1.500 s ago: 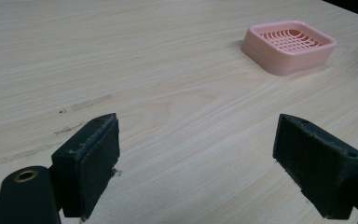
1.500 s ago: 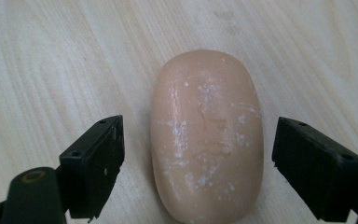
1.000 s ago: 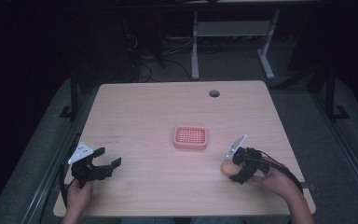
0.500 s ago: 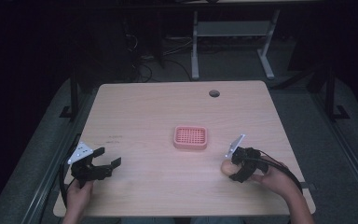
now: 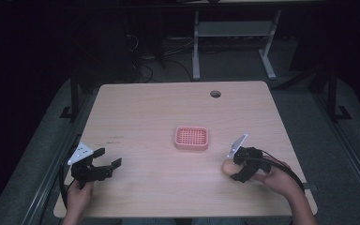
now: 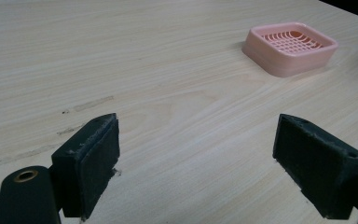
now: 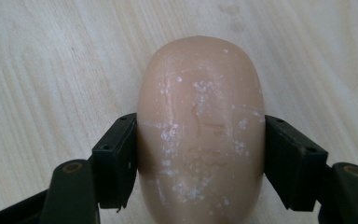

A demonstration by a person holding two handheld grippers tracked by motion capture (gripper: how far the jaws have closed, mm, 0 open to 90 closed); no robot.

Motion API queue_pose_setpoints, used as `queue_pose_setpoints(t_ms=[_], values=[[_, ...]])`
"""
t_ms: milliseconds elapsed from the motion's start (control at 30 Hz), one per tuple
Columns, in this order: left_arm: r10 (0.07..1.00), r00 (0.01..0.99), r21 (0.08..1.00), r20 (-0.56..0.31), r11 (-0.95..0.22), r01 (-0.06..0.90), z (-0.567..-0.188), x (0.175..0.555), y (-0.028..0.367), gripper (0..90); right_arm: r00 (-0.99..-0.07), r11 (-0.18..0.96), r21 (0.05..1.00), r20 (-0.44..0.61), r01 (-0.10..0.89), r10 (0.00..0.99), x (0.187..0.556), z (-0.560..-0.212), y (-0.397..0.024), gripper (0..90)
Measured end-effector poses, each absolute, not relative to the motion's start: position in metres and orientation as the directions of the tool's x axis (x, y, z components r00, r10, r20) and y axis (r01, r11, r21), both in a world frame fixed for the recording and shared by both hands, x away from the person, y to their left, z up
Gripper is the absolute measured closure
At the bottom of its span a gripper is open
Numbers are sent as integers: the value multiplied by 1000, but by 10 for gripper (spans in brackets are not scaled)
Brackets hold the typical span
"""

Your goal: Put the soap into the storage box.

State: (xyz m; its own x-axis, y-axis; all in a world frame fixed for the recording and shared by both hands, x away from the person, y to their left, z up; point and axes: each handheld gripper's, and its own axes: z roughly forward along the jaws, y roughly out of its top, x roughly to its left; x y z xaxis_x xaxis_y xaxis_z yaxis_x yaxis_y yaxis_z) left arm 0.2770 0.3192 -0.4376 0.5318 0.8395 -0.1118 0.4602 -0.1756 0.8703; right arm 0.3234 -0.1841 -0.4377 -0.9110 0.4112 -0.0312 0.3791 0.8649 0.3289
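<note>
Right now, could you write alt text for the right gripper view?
The right gripper is shut on a beige bar of soap, its black pads pressing both sides. Pale wooden table lies beneath.

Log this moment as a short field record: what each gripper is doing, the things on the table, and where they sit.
right gripper: jaws have just closed on the soap bar, pads pressing both its sides
soap bar: tan, oval, white specks, lying on the table
left gripper: open, nothing between the jaws, low over bare wood
soap dish: pink, slotted, empty, near the table's middle, apart from both grippers
</note>
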Motion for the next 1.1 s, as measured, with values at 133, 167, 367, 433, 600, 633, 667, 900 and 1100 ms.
queue_pose_setpoints(t_ms=[133, 167, 367, 433, 600, 633, 667, 900, 1100], values=[[839, 533, 870, -109, -179, 460, -438, 277, 319, 143, -913, 861, 350, -38, 368, 405, 325, -432, -182, 321], [839, 533, 870, -108, -179, 459, -438, 277, 319, 143, -914, 861, 352, -38, 367, 405, 326, -430, -182, 321], [839, 532, 870, -111, -176, 460, -438, 277, 319, 143, -919, 863, 363, -44, 351, 392, 332, -424, -176, 321], [839, 532, 871, -111, -176, 459, -438, 277, 319, 143, -920, 862, 370, -44, 347, 389, 333, -421, -173, 321], [838, 535, 869, -107, -182, 460, -438, 277, 319, 143, -924, 863, 381, -51, 333, 379, 339, -413, -168, 321], [838, 535, 869, -108, -182, 460, -438, 277, 319, 143, -924, 863, 381, -51, 333, 379, 339, -413, -168, 321], [838, 536, 870, -108, -181, 459, -438, 277, 319, 143, -924, 858, 392, -50, 331, 380, 342, -409, -166, 321], [838, 533, 870, -116, -174, 462, -437, 277, 319, 143, -927, 856, 404, -46, 324, 372, 350, -401, -160, 321], [840, 529, 872, -120, -166, 461, -437, 277, 319, 143, -929, 857, 403, -43, 320, 368, 356, -399, -158, 321]])
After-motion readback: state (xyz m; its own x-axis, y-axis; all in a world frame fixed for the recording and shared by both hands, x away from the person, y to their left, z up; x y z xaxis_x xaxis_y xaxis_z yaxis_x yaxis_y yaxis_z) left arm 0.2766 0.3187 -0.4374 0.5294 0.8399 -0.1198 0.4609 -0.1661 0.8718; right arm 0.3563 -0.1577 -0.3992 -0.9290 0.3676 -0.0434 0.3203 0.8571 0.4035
